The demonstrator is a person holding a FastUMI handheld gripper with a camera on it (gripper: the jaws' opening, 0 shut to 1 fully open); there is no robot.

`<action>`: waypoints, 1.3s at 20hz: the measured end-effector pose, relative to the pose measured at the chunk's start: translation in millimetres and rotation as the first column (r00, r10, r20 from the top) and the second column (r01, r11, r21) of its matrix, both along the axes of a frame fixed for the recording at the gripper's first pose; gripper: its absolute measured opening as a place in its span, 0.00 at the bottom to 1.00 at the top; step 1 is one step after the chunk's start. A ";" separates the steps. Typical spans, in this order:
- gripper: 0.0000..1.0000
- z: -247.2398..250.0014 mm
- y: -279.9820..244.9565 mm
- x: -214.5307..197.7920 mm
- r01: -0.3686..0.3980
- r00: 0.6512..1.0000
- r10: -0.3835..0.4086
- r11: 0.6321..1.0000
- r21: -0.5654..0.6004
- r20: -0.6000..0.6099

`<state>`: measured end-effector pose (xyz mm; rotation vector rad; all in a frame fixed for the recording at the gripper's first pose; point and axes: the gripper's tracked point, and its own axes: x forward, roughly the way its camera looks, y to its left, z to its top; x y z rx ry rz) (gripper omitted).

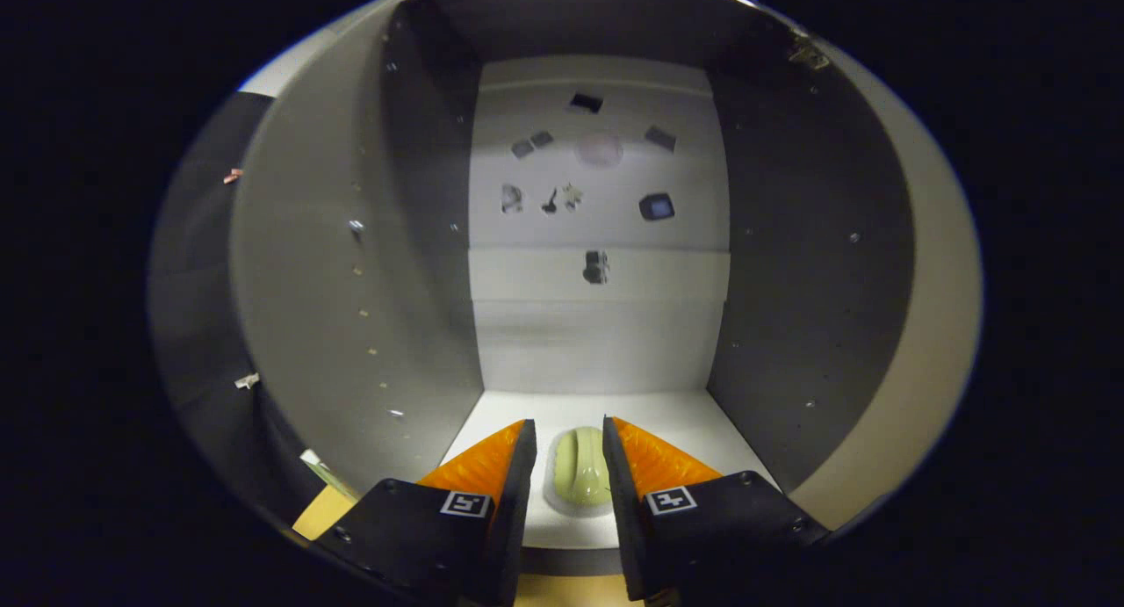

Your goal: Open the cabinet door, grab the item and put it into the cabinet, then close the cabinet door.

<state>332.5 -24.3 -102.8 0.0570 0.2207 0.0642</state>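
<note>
Showing the cabinet (825,264) open and the pale green item (581,466) resting inside between the gripper's (569,440) parted, non-touching fingers; door closing remains.

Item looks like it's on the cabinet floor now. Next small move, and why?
Probably draw the gripper straight back out of the open grey cabinet. The pale green rounded computer mouse lies on the white cabinet floor between the jaws, which stand apart with gaps on both sides, so it seems released. The door comes next.
</note>
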 end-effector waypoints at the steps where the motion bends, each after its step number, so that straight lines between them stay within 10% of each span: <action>1: 0.49 10.4 3.5 -17.4 -0.001 1.000 0.001 1.000 0.004 0.025; 6: 0.90 45.8 19.0 -113.1 0.030 0.992 -0.033 0.999 0.026 0.125; 10: 0.99 59.3 25.8 -185.1 0.074 0.986 -0.079 0.997 0.037 0.149; 26: 0.99 114.4 -111.3 -365.6 0.073 0.975 -0.078 0.997 0.034 0.208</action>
